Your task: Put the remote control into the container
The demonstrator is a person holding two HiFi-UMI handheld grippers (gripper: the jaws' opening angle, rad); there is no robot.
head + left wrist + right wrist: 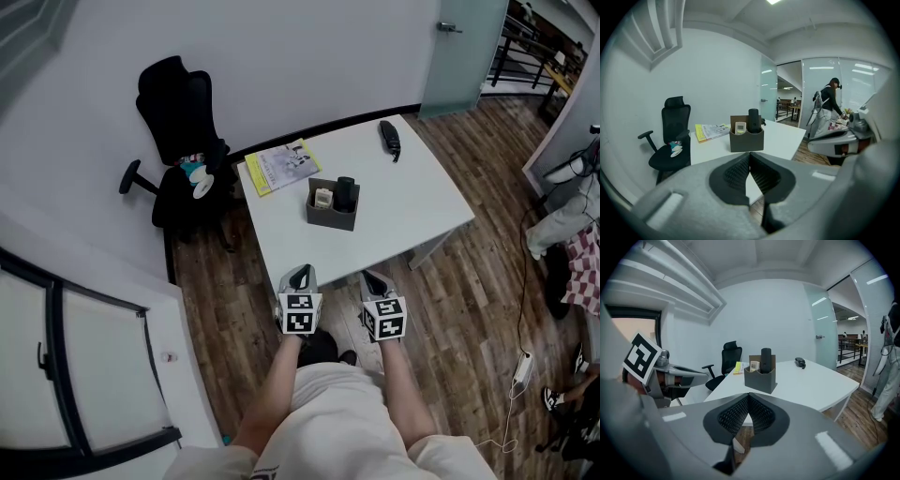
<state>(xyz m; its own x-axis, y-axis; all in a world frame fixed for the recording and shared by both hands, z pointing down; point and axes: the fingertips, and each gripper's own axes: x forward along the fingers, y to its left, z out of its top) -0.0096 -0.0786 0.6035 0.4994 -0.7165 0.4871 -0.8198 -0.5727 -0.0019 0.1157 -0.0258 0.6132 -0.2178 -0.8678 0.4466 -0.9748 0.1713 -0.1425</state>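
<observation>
A dark grey two-slot container (334, 216) stands mid-table on the white table (412, 211). A small white remote (323, 198) sits upright in its left slot and a black remote (346, 192) in its right slot. Another black remote (389, 139) lies flat near the table's far right edge. My left gripper (300, 273) and right gripper (373, 278) hover side by side at the table's near edge, both shut and empty. The left gripper view shows the container (746, 140) beyond the shut left gripper (749, 154). The right gripper view shows the container (760, 378) and the flat remote (800, 362) beyond the right gripper (748, 396).
A yellow booklet (277, 167) lies at the table's far left corner. A black office chair (178, 141) stands left of the table. A glass door (461, 52) is at the back right. A person (829, 101) stands to the right, and a power strip (521, 367) lies on the wooden floor.
</observation>
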